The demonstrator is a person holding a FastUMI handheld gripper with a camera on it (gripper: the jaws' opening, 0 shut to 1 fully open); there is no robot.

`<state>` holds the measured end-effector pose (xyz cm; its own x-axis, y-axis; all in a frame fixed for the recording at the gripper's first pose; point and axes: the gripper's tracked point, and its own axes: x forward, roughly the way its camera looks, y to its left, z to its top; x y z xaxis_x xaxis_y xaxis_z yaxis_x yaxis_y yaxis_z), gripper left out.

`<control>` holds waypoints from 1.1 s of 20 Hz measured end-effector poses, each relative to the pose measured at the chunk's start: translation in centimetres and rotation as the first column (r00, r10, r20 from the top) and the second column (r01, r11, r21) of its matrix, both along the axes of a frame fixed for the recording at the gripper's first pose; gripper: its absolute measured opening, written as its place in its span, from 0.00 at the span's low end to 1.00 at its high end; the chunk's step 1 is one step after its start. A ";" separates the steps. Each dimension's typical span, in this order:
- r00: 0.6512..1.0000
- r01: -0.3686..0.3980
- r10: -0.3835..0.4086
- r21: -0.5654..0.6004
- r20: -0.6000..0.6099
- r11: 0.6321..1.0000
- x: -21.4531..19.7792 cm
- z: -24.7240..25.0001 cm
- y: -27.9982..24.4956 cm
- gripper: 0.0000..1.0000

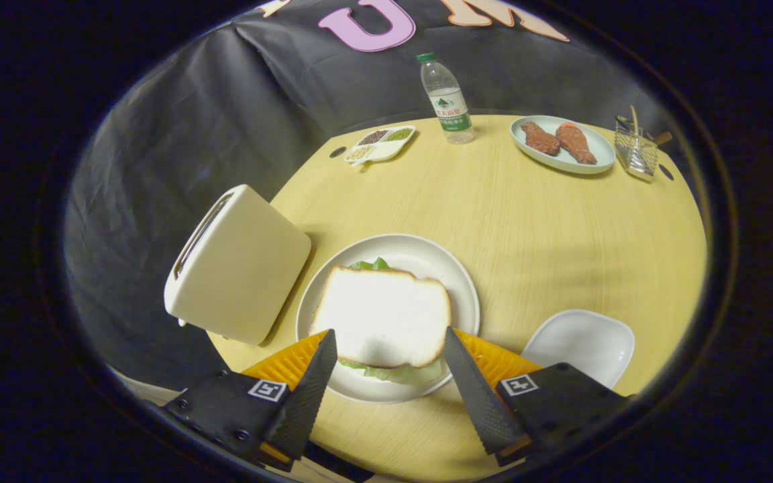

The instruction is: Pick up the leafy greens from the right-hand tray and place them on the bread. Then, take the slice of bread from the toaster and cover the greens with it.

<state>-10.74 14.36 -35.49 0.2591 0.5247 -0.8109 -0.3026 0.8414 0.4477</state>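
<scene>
One sandwich sits finished on the plate, the tongs spread apart above it.
Largest is the wooden table (527, 221); on it the toaster (239, 265) stands just left of the round plate (457, 282), where the bread (383, 315) covers the leafy greens (393, 372) peeking out at both ends. The gripper (390, 342) holds nothing, its fingers either side of the bread's near edge. An empty white tray (581, 339) lies to the right; meat dish (594, 144), water bottle (447, 100) and snack tray (380, 143) stand beyond.

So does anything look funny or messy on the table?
A bit. The top bread slice sits crooked, so greens stick out both ends on the plate. The open tongs straddle it. Nothing is spilled.
</scene>
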 end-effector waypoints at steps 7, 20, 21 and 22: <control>0.982 -0.001 -0.008 0.049 0.188 0.999 1.7 5.2 -2.0 1.00; 0.748 0.207 -0.212 0.082 0.629 0.975 7.4 21.9 -11.0 1.00; 0.717 0.237 -0.236 0.089 0.656 0.967 8.0 23.0 -11.9 1.00; 0.684 0.265 -0.256 0.094 0.683 0.960 8.5 24.4 -12.9 1.00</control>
